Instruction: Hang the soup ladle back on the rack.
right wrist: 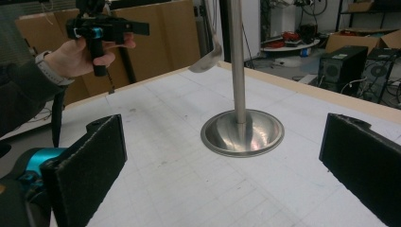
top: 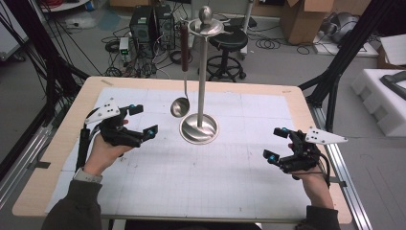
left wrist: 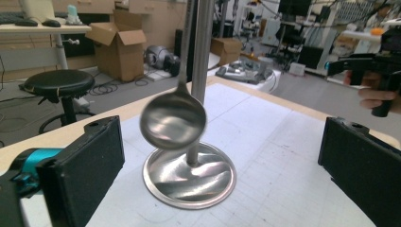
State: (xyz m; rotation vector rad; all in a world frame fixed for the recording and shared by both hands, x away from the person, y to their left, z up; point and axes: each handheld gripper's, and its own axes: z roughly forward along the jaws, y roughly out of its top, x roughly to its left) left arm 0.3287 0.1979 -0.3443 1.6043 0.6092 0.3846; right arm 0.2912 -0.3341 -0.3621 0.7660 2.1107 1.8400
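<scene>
Black jaws on two grippers stand wide apart with nothing between them: the left gripper (top: 142, 120) and the right gripper (top: 276, 143), low over one gridded table (top: 143, 191). Beyond them, one steel stand (top: 199, 128) rises mid-table; one ladle (top: 180, 107) hangs from its top ring, bowl blurred in the left gripper view, handle cut off there.

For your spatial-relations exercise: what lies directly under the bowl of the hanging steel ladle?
Under the shiny steel ladle sits the round dished steel base of the stand on the white gridded mat. The ladle's bowl covers part of the base's far rim.
</scene>
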